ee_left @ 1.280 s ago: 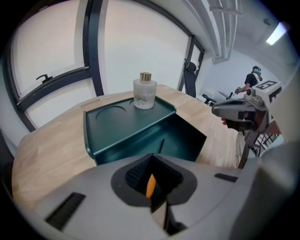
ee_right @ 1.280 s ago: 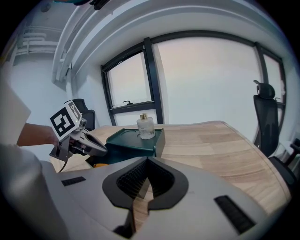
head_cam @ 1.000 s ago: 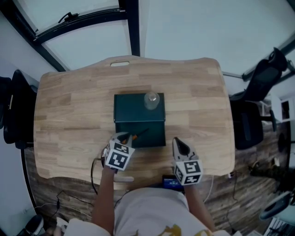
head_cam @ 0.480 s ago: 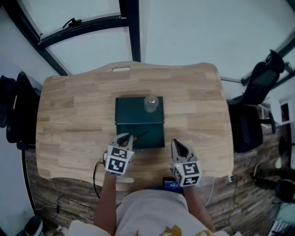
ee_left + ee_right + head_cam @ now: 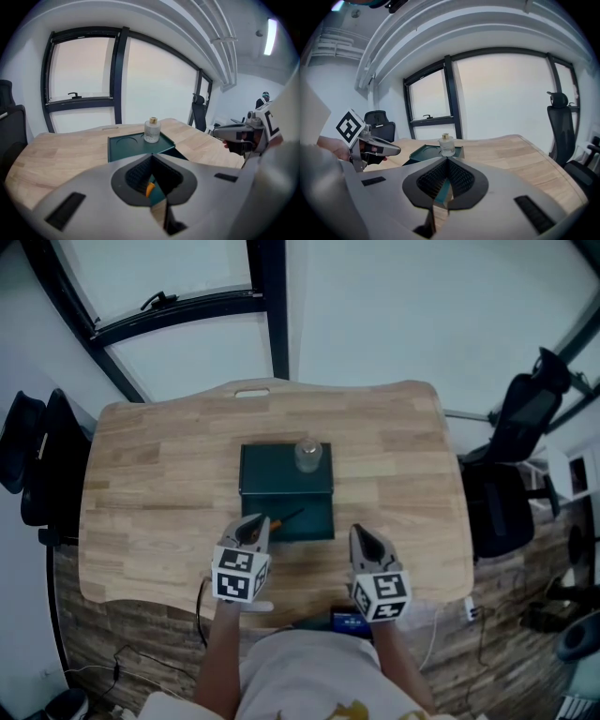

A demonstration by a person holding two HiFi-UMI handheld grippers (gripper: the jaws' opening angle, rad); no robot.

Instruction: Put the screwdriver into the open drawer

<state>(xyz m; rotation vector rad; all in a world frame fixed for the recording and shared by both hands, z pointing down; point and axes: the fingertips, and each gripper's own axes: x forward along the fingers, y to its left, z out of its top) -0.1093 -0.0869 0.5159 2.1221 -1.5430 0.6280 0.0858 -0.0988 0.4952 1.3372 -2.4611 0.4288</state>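
Since a second ago the left gripper [image 5: 253,526] has drawn back a little toward the person, so its marker cube sits lower over the near table edge, while the right gripper [image 5: 360,533] has kept its place beside it. On the light wooden table [image 5: 150,484] stands a dark green box-shaped cabinet [image 5: 281,470] with its open drawer [image 5: 317,521] pulled out toward the person. The slim screwdriver with an orange handle and dark shaft [image 5: 286,517] lies inside that drawer, slanting from the near left toward the far right, and its handle end is just beside the left gripper's tips. In the left gripper view the two dark ribbed pads come together at their far ends and clamp nothing; the orange handle and the green drawer show through the narrow slit beyond them. In the right gripper view the jaws also meet at the tips, with only green drawer and bare wood visible through the gap, so this tong is closed on nothing as well, and it hovers near the drawer's front right corner. A small clear glass bottle with a gold cap [image 5: 307,456] stands upright on the cabinet's top toward its far right side. A black office chair [image 5: 525,418] stands off the table's right side.
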